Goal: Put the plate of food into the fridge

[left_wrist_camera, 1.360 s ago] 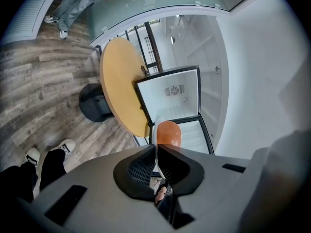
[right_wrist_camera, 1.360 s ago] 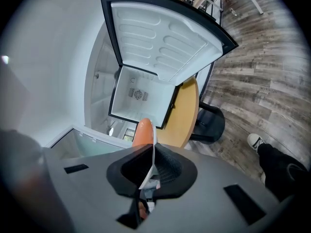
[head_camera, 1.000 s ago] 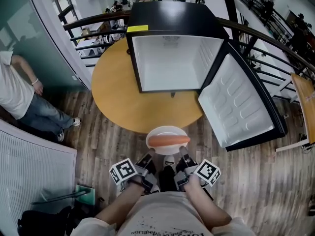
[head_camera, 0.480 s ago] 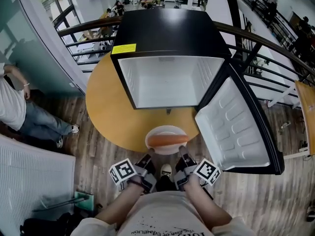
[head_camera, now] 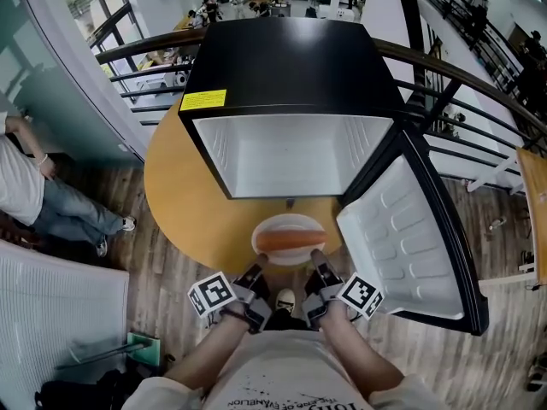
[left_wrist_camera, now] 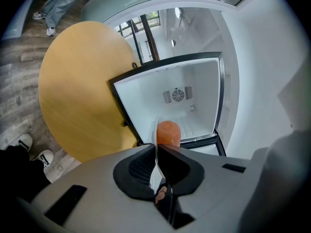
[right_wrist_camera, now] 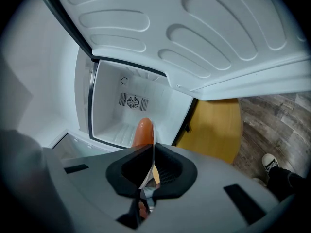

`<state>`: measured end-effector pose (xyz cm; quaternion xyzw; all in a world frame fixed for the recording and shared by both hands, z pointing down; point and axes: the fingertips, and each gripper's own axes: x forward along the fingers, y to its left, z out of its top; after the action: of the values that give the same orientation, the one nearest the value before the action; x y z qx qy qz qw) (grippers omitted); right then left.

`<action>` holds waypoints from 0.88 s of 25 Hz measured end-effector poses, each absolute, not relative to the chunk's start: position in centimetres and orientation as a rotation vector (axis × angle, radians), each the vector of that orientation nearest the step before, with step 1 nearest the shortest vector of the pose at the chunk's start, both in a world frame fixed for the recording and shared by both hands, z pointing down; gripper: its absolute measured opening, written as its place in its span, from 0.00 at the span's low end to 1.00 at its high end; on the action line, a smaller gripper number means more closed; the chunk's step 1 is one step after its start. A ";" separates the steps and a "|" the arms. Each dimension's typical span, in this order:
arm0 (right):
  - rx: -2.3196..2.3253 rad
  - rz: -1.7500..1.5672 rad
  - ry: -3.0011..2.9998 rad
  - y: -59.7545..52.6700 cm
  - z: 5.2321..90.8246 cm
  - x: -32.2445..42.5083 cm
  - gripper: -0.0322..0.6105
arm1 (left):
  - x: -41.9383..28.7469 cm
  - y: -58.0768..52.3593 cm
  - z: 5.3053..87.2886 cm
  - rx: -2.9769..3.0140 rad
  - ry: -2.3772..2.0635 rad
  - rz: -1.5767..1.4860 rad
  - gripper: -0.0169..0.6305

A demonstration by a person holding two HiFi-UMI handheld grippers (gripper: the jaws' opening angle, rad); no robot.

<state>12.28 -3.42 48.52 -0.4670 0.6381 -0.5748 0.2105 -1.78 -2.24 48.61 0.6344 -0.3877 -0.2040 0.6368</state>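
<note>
A white plate (head_camera: pixel 267 228) carrying an orange sausage (head_camera: pixel 289 243) hangs over the near edge of the round wooden table (head_camera: pixel 184 195), in front of the open black fridge (head_camera: pixel 286 54). My left gripper (head_camera: pixel 257 272) is shut on the plate's near-left rim and my right gripper (head_camera: pixel 316 267) is shut on its near-right rim. In the left gripper view the plate edge (left_wrist_camera: pixel 154 152) runs between the pads with the sausage (left_wrist_camera: pixel 168 132) beyond. The right gripper view shows the sausage (right_wrist_camera: pixel 142 131) before the white fridge interior (right_wrist_camera: pixel 126 106).
The fridge door (head_camera: pixel 410 242) stands swung open to the right, its white inner panel facing up. A curved railing (head_camera: pixel 444 71) runs behind the fridge. A person (head_camera: pixel 34 186) in a white shirt and jeans stands at the far left on the wooden floor.
The plate and both grippers have moved forward, from over the floor to over the table's near edge, closer to the fridge opening. Both grips stay the same.
</note>
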 end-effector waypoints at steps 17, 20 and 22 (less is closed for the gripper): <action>-1.359 -1.601 1.702 -6.8 49.6 10.2 0.10 | -3.9 -6.5 49.7 1.439 -0.840 -0.403 0.08; -1.363 -1.603 1.693 -7.9 49.9 10.0 0.10 | -4.1 -7.7 50.0 1.443 -0.836 -0.399 0.08; -1.366 -1.603 1.690 -8.6 50.2 9.9 0.10 | -4.1 -8.5 50.2 1.443 -0.834 -0.395 0.07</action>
<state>9.95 -8.63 50.22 -0.4936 0.6106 -0.5793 0.2187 -4.13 -8.50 50.17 0.6363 -0.3678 -0.1744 0.6553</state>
